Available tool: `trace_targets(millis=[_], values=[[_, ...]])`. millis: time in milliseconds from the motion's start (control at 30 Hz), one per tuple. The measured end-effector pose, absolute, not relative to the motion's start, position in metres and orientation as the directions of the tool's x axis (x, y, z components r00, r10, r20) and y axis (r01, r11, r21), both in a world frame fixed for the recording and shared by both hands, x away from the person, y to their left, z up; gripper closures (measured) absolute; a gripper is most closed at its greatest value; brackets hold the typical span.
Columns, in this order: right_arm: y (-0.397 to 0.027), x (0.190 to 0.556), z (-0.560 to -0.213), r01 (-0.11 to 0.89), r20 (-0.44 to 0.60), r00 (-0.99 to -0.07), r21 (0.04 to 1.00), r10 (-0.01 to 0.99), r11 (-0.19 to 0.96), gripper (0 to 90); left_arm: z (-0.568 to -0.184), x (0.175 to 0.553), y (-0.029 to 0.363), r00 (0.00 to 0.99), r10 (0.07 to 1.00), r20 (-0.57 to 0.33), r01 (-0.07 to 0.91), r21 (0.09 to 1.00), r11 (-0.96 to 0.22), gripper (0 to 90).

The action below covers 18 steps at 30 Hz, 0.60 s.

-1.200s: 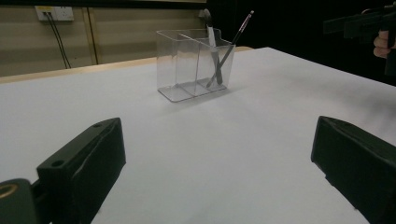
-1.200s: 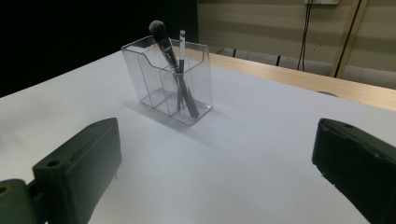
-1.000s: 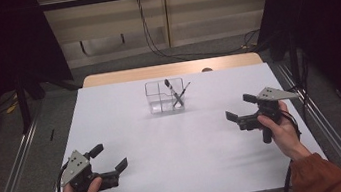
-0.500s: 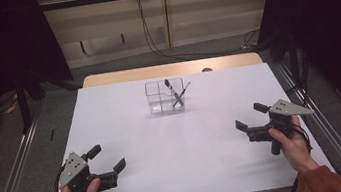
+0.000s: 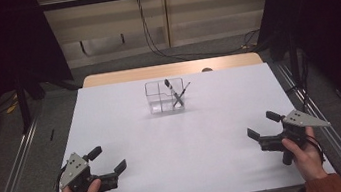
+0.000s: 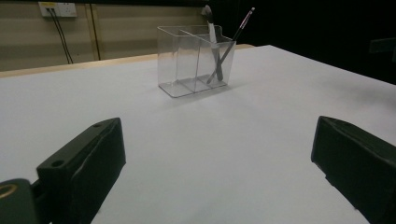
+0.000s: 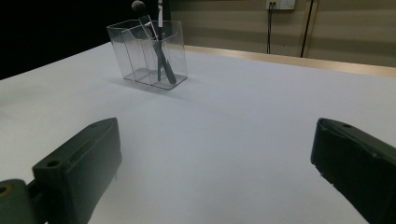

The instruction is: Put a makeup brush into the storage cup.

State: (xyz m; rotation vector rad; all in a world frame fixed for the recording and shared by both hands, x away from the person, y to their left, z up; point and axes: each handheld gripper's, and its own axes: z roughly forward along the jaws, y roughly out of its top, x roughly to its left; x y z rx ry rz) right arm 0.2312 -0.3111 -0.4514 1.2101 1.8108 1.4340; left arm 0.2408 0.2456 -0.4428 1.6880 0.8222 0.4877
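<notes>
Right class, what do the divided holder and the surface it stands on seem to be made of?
Holder: clear, glossy hard plastic, likely acrylic; the brushes and dividers show through its walls. Table top: smooth matt white sheet, perhaps laminate or paper; a light wooden-looking edge shows at its far side.

Beige wall (image 5: 207, 15), perhaps panelled, behind white table (image 5: 110, 109).

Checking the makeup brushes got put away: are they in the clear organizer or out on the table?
In. Both brushes stand leaning in the end compartment of the clear organizer, handles down and tips above its rim.
</notes>
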Motion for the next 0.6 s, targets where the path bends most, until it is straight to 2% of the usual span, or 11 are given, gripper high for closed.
trace_targets(millis=[600], values=[[-0.3154,0.2235,-0.4578,0.328,0.115,-0.462,0.944,0.879,0.049,1.3,-0.4418,0.2394,0.2507,0.659,0.746,-0.1,0.267,0.958,-0.107,2.9]])
